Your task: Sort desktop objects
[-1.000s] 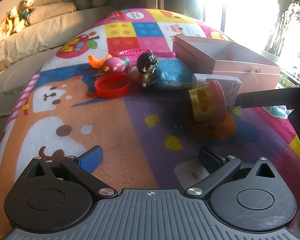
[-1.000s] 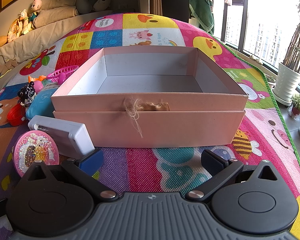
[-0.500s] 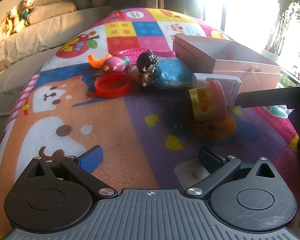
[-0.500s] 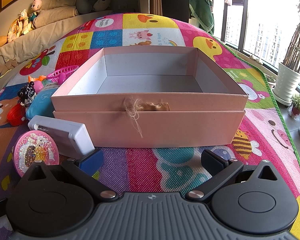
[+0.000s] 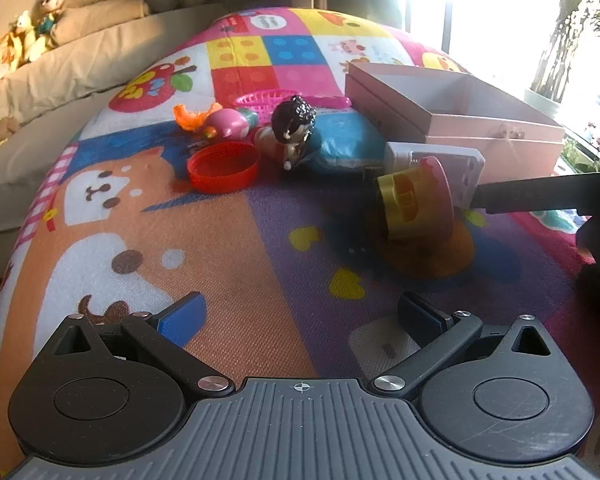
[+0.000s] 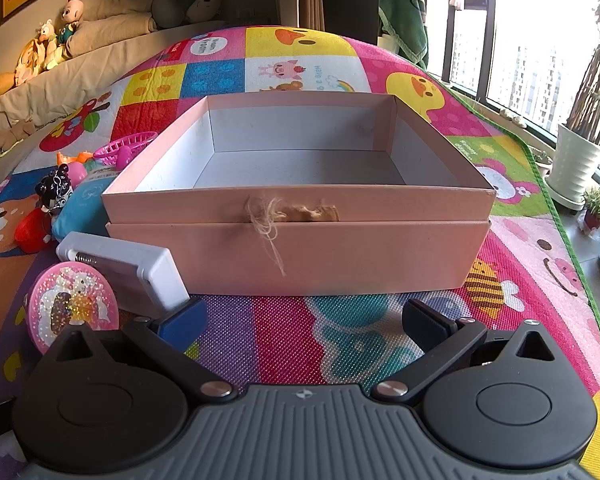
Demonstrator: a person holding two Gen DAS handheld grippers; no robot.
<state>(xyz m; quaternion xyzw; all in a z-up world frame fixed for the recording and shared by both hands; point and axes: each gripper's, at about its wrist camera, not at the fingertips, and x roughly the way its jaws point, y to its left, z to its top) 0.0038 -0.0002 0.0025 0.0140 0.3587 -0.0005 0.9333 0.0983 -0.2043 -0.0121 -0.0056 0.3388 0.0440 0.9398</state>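
Pink cardboard box point(image 6: 300, 248), frayed twine at its front, before both grippers' wide-spread, bare fingers point(image 6: 182, 322).

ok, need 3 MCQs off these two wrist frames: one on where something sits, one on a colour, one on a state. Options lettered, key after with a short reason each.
1. Where does the white device sit relative to the pink box?
A. inside the box
B. on the mat, just outside the box's near-left corner
C. on the beige bedding

2. What colour is the round lid lying beside the dark-haired doll?
A. red
B. green
C. white

3. What is the state of the right gripper?
A. shut on the glitter disc
B. shut on the box's twine
C. open, holding nothing

Key:
1 B: the right wrist view shows it on the mat at that corner, and the box interior is bare.
2 A: the left wrist view shows a red shallow lid, open side up.
3 C: both fingers stand wide apart with only mat between them; the glitter disc lies off to the left.
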